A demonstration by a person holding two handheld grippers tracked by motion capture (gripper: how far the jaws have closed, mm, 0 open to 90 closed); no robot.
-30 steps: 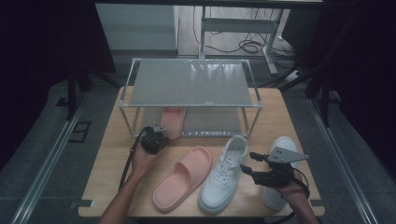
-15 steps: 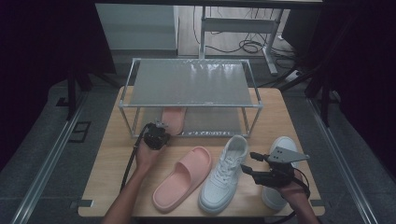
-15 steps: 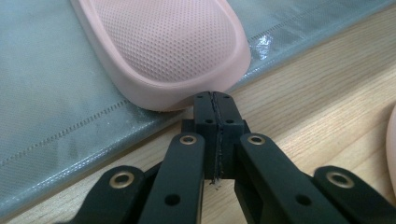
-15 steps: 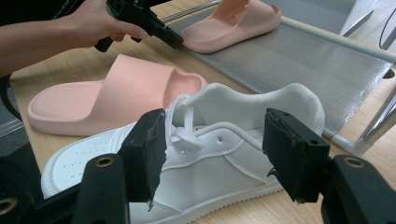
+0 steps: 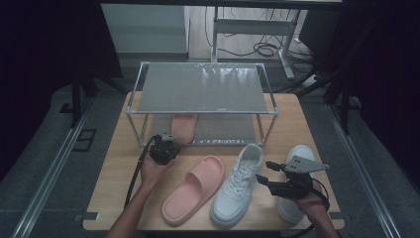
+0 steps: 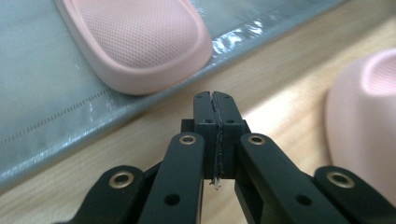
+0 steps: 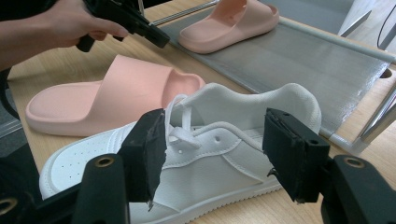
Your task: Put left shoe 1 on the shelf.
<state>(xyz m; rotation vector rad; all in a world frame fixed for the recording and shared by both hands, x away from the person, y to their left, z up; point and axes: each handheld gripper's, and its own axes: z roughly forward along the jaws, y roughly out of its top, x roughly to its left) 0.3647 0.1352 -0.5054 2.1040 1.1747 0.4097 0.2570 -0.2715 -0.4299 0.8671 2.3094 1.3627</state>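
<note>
Left gripper [image 5: 165, 145]: jaws pressed flat together with nothing between them, seen plainly in the left gripper view [image 6: 215, 105]; held by the left hand [image 5: 151, 171] above the bare table [image 5: 119, 163].
Pink slide on the rack [image 5: 183, 126]: just ahead of the left gripper's tips, lying on the rack's lower shelf [image 6: 42, 93]; its heel end [image 6: 140, 42] is near the tips but apart from them.
Pink slide on the table [image 5: 194, 188]: just to the right of the left gripper, between it and the right gripper; apart from both.
Right gripper [image 5: 265, 173]: jaws spread wide and empty, aimed at the side of the white sneaker; in the right gripper view [image 7: 212, 154] the 2 pads flank the shoe's collar without touching it.
White sneaker [image 5: 237, 183]: directly ahead of the right gripper, beside the pink slide on the table, sole down.
2nd white sneaker [image 5: 297, 156]: under and behind the right gripper, partly covered by it.
Rack [image 5: 203, 89]: 2 shelves, beyond both grippers at the table's far side.
</note>
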